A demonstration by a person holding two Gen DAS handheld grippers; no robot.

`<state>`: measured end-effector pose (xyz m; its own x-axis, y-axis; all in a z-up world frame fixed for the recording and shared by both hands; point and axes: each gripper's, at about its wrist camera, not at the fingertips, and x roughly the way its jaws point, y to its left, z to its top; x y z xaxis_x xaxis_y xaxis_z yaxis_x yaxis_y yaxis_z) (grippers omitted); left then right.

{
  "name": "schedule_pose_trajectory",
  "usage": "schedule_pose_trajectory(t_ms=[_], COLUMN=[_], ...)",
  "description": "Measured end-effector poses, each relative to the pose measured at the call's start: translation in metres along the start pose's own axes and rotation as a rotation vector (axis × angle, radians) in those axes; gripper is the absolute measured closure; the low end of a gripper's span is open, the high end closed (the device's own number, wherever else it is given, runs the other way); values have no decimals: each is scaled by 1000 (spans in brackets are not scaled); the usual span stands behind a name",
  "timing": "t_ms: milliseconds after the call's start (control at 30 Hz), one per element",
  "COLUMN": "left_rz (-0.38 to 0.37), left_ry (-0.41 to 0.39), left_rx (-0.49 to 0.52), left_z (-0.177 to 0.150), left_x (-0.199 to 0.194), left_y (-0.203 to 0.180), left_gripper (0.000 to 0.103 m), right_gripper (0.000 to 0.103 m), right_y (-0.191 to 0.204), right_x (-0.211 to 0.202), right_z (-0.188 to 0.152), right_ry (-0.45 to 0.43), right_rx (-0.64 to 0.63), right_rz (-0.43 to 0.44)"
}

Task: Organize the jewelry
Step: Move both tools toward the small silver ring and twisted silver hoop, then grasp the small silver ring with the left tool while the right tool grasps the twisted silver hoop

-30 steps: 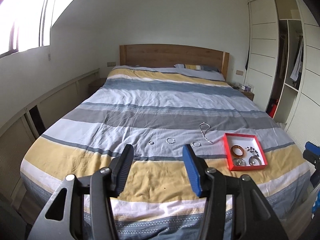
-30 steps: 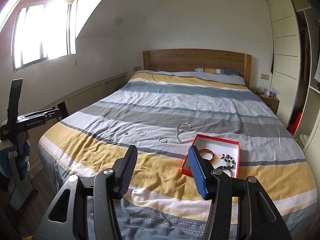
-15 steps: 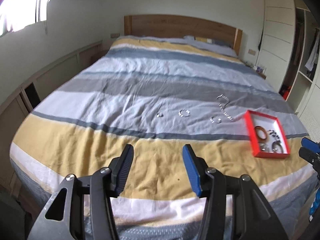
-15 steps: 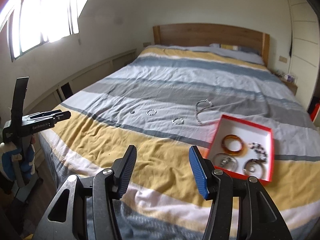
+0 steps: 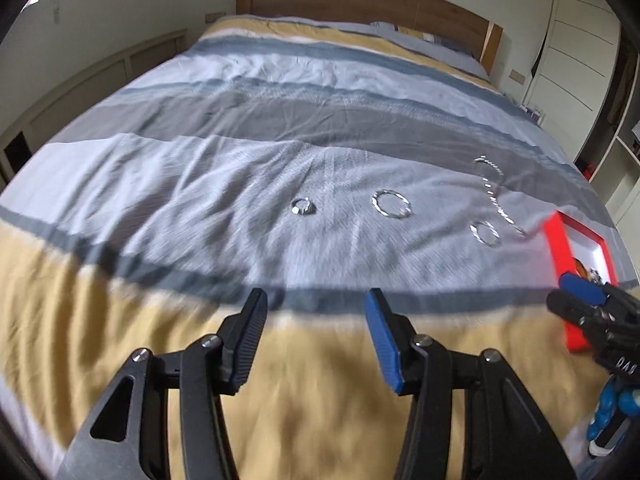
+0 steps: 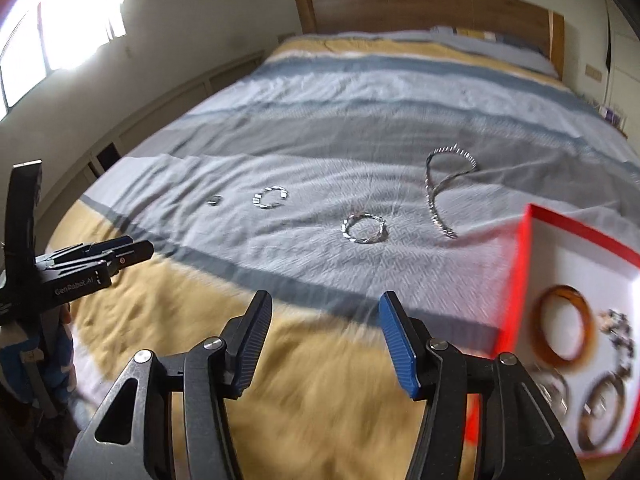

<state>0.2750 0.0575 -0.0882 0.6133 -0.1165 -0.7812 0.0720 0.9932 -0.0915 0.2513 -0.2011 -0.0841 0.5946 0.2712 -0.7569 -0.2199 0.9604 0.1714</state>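
Both the left claw (image 5: pixel 314 332) and the right claw (image 6: pixel 326 336) are spread wide and hold nothing, and the twisted ring (image 6: pixel 364 229) on the bed (image 6: pixel 320 128) looks tiny, hard, light and slippery, so pinch its thin rim.

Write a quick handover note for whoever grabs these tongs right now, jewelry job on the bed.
Left tongs: open, empty, over the yellow stripe of the bedspread.
Right tongs: open, empty, just left of the red tray.
Done: amber bangle, dark beaded piece and two silvery pieces already lie in the tray.
Left: small ring, thin hoop, twisted hoop and chain lie loose on the bedspread. The twisted hoop and chain are nearest the tray.
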Motion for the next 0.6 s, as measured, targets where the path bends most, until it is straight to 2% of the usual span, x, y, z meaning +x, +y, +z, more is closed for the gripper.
schedule_pose_trajectory(t_ms=[233, 433, 600], left_rz=[12, 4, -1], left_ry=[27, 13, -6], left_rx=[-9, -17, -13], left_z=[26, 43, 43], left_x=[70, 99, 107], left_y=[12, 18, 17], left_gripper=[54, 54, 56], right_gripper=[45, 43, 44], right_y=[-23, -28, -28], right_x=[73, 94, 103], right_z=[14, 26, 27], right_ry=[45, 16, 3], right_rx=[27, 25, 26], right_rz=[5, 21, 24])
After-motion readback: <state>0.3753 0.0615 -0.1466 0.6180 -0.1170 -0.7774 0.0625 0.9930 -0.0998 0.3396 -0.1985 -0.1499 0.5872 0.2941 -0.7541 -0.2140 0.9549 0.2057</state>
